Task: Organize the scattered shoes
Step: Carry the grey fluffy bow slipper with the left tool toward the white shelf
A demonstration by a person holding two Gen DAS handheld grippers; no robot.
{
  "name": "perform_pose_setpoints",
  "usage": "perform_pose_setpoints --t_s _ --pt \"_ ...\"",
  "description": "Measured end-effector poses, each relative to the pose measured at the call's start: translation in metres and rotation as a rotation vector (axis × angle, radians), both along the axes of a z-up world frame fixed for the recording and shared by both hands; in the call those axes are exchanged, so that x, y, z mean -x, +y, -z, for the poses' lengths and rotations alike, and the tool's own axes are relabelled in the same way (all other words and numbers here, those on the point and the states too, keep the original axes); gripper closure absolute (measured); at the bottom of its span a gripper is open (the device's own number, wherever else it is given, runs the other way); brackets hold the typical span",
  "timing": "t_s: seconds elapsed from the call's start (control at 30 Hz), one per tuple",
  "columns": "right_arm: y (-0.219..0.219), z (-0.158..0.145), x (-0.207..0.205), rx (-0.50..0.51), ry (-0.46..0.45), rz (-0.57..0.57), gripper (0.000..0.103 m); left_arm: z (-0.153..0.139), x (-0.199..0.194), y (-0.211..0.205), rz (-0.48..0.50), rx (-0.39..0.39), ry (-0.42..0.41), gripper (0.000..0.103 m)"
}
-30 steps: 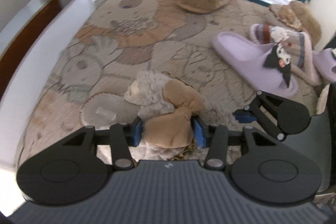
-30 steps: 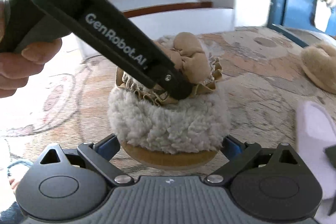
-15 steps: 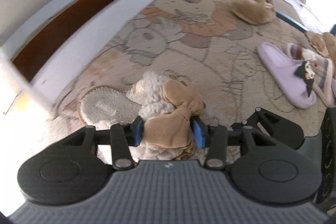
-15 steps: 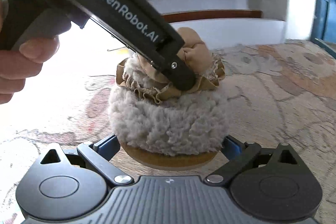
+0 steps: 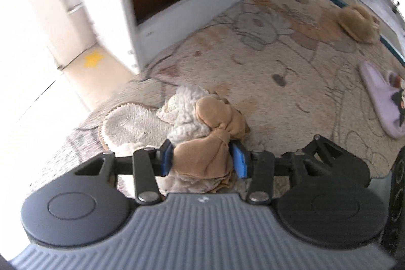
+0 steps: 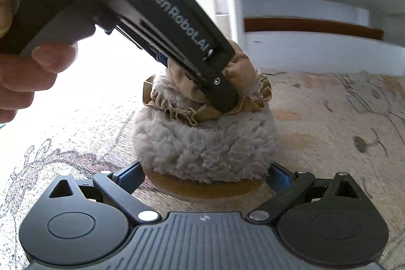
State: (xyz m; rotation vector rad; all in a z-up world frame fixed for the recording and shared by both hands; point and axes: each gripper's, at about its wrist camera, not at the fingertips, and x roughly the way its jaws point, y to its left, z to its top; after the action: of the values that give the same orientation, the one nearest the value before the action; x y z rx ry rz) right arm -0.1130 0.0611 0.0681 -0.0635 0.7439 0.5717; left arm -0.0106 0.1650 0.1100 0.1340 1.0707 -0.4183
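A fluffy grey-white slipper (image 5: 184, 115) with a tan bow (image 5: 210, 123) hangs just above the patterned rug (image 5: 291, 98), held from two sides. My left gripper (image 5: 202, 158) is shut on the bow, its blue pads pressing the tan cloth. In the right wrist view the same slipper (image 6: 202, 143) faces me toe first. My right gripper (image 6: 205, 176) clamps its cork-coloured sole at both edges. The left gripper (image 6: 222, 92) comes down from the upper left onto the bow, with a person's hand (image 6: 25, 72) on its handle.
A white shelf unit (image 5: 192, 6) with a brown back panel stands at the rug's far edge. Its low opening (image 6: 311, 27) is straight behind the slipper. A tan plush slipper (image 5: 359, 22) and a lilac slide (image 5: 379, 98) lie to the right. Pale floor with a yellow star (image 5: 94, 59) lies left.
Both grippers have carried the slipper leftward across the rug toward the shelf unit's end. The shelf looks nearer, the other shoes have slid right. Both grips are unchanged.
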Motion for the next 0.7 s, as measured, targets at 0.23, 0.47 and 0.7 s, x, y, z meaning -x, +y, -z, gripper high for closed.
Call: perform_pose_setpoints --t_s 0.23,0.47,0.7 --pt "0.022 -0.001 -0.001 -0.014 0.006 -0.006 0.004 0.0 -0.001 0.015 -0.056 -0.012 -0.001 0.058" --pt "0.044 -0.001 -0.003 -0.016 0.016 -0.038 0.004 0.003 0.005 0.034 -0.136 -0.04 0.013 0.058" --pt "0.058 -0.004 -0.001 -0.031 0.056 -0.049 0.004 0.004 0.006 0.047 -0.188 -0.066 0.042 0.058"
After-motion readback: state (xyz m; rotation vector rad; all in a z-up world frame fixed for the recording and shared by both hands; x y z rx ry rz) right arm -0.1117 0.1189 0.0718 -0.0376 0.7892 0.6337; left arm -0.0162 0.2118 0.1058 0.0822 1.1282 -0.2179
